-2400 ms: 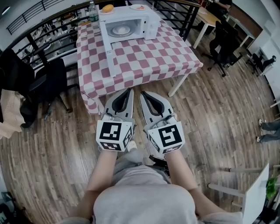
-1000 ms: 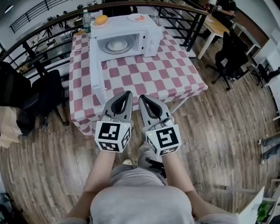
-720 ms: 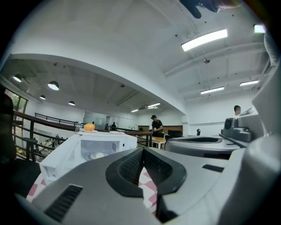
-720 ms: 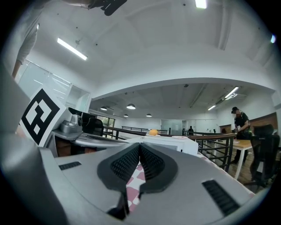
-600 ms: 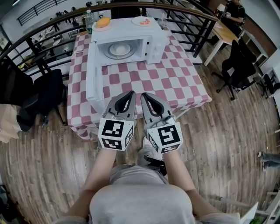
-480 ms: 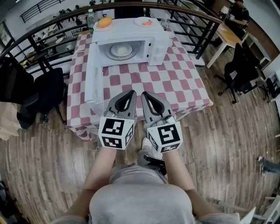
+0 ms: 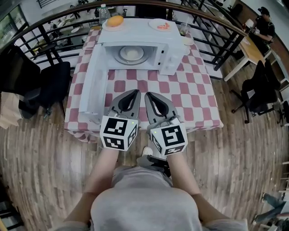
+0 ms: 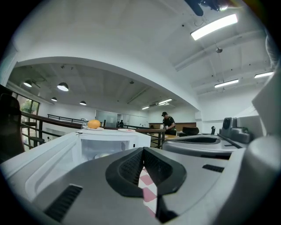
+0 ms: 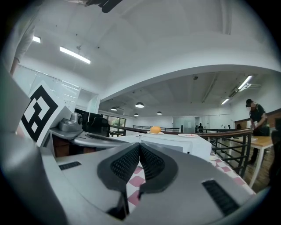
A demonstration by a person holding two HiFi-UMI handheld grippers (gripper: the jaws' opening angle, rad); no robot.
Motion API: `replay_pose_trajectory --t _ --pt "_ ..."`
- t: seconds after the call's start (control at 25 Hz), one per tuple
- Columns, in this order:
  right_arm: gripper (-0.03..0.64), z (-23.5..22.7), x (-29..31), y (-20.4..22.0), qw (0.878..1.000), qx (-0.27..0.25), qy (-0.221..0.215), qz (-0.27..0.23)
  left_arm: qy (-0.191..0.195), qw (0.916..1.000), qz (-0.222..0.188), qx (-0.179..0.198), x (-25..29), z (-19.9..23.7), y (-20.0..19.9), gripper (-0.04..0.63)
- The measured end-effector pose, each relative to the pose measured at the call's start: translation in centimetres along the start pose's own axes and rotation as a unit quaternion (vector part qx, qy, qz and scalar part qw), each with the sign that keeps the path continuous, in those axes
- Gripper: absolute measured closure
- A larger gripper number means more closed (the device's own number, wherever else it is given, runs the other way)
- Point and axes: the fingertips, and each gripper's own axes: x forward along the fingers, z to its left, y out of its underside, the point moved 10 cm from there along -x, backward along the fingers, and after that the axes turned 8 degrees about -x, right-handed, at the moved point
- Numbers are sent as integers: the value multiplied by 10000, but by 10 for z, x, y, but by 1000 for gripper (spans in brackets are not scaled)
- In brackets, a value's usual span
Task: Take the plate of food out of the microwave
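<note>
A white microwave [image 7: 140, 49] stands at the far side of the red-checked table [image 7: 198, 94], its door [image 7: 92, 85] swung open to the left. Inside it sits a white plate of pale food [image 7: 131, 54]. My left gripper [image 7: 137, 92] and right gripper [image 7: 147, 94] are side by side over the table's near part, both shut and empty, pointing level at the microwave and well short of it. In the left gripper view the open cavity [image 8: 105, 147] lies ahead, beyond the left gripper [image 8: 143, 149]. The right gripper [image 9: 139, 145] faces the microwave body [image 9: 175, 143].
On the microwave top are a plate with an orange bun [image 7: 115, 20] and a plate with red food [image 7: 161, 25]. A bottle [image 7: 104, 10] and a glass [image 7: 184, 30] stand behind. A black railing [image 7: 216, 27] runs behind the table, a chair [image 7: 49, 85] at left, a person [image 7: 262, 22] far right.
The person has walked up to the table: microwave and table have come nearer, and both grippers now reach over the table's near edge. Both jaws stayed shut.
</note>
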Motion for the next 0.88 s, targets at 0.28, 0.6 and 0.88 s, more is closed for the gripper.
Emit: replay_pose_trajectory --t 0.28,0.6,0.88 --pt "594 -39 19 11 9990 -82 -438 -30 -376 9990 -147 -200 39 -3 -2 591" --pt "594 -72 30 33 9975 49 -710 -21 -564 9979 -116 -310 68 -8 6 591" --pt "594 -85 42 38 9962 1 -863 -76 -788 9951 3 -601 88 2 10 591"
